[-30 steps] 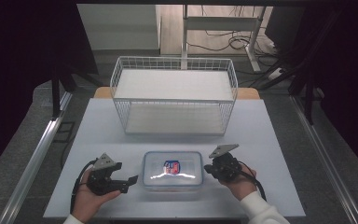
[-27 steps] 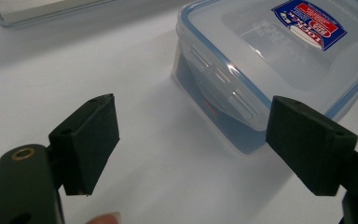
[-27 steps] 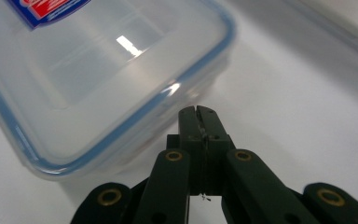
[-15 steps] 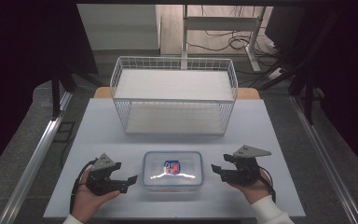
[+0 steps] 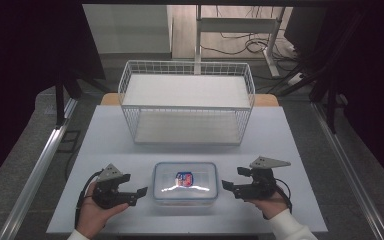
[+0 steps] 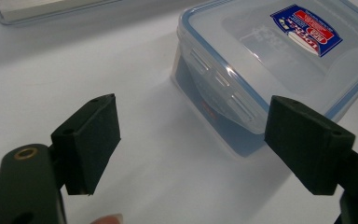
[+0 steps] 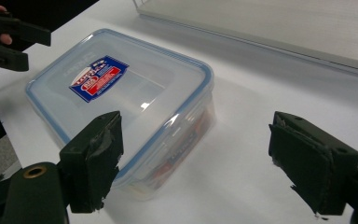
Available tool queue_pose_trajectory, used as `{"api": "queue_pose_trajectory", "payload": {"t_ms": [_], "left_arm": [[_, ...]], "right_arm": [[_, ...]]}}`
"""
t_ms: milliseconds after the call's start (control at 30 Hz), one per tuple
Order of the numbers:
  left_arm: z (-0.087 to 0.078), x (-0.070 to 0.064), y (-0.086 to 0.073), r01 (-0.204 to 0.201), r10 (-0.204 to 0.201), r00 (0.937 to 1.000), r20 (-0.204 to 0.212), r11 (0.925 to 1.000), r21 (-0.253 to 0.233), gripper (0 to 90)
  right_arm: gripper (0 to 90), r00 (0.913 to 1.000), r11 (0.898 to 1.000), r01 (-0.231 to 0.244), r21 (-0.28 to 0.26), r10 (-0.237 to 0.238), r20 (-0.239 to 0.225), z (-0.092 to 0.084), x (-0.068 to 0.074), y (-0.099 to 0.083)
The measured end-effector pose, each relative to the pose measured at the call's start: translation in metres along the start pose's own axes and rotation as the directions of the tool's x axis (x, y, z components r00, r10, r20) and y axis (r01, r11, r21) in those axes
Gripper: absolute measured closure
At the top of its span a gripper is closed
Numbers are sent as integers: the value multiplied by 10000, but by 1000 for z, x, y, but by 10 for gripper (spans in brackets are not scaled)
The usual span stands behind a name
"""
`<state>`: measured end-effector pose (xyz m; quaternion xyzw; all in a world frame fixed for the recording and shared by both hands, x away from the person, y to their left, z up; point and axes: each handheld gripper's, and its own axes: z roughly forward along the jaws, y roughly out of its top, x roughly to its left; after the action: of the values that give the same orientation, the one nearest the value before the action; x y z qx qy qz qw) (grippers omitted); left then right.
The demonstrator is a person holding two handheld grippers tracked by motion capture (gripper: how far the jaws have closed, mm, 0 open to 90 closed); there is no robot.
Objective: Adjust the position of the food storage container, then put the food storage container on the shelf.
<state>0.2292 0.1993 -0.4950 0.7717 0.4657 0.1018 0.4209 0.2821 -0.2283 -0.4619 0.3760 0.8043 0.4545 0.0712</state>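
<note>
A clear plastic food box (image 5: pixel 185 182) with a blue-rimmed lid and a red-and-blue label lies on the white table near the front edge. It is close ahead in the left gripper view (image 6: pixel 265 60) and in the right gripper view (image 7: pixel 121 98). My left gripper (image 5: pixel 139 192) rests just left of the box, open, its jaws (image 6: pixel 191 149) wide apart with nothing between them. My right gripper (image 5: pixel 226 186) sits just right of the box, open as well (image 7: pixel 193 161), a small gap from the box's side. The lid's side latch (image 6: pixel 223 88) faces the left gripper.
A white wire basket (image 5: pixel 187 102) stands at the back middle of the table (image 5: pixel 290 145). Its base edge (image 7: pixel 279 23) runs behind the box. Metal rails (image 5: pixel 35 170) flank the table, and dark curtains hang on both sides.
My right gripper has moved to the right, away from the box, and turned so its jaws face the box's right side. The left gripper has stayed put.
</note>
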Motion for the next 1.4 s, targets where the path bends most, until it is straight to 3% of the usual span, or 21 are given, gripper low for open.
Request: {"api": "queue_pose_trajectory", "payload": {"t_ms": [467, 633, 867, 1000, 1033, 1067, 1133, 1167, 1200, 1233, 1333, 1400], "left_arm": [[3, -1, 3, 40, -40, 10000, -30, 10000, 63, 173], [8, -1, 8, 159, -165, 9997, 168, 9992, 357, 146], [8, -3, 15, 543, -557, 9968, 576, 9982, 254, 146], [13, -2, 21, 971, -992, 9912, 880, 9949, 275, 125], [18, 0, 24, 1349, -1378, 9841, 1118, 9903, 331, 124], [18, 0, 24, 1349, -1378, 9841, 1118, 9903, 331, 119], [23, 2, 26, 1575, -1622, 9776, 1339, 9865, 451, 117], [28, 4, 27, 1751, -1838, 9708, 1541, 9822, 686, 111], [28, 4, 27, 1751, -1838, 9708, 1541, 9822, 686, 108], [33, 6, 28, 1933, -2057, 9639, 1693, 9773, 867, 107], [39, 7, 28, 2009, -2173, 9597, 1783, 9739, 1059, 110], [47, 7, 28, 2064, -2307, 9527, 1980, 9690, 1360, 110]], "right_arm": [[171, 9997, 9999, -143, 6, 143, -176, 0, 0, 0], [173, 9994, 9994, -257, 241, 263, -225, 3, 3, 1], [173, 9989, 9994, -187, 296, 199, -433, 7, 8, 3], [172, 9984, 9991, -217, 368, 236, -514, 10, 9, 3], [172, 9983, 9990, -234, 377, 254, -519, 10, 9, 4], [172, 9983, 9992, -202, 356, 221, -544, 11, 9, 4], [170, 9982, 9992, -171, 352, 191, -566, 11, 9, 4], [164, 9982, 9995, -39, 322, 58, -595, 12, 10, 5], [164, 9982, 9995, -39, 322, 58, -595, 12, 10, 5], [161, 9980, 9993, -54, 361, 76, -627, 13, 11, 5], [158, 9977, 9992, -56, 408, 83, -668, 15, 10, 5], [154, 9968, 9983, -213, 538, 253, -761, 18, 8, 5]]}}
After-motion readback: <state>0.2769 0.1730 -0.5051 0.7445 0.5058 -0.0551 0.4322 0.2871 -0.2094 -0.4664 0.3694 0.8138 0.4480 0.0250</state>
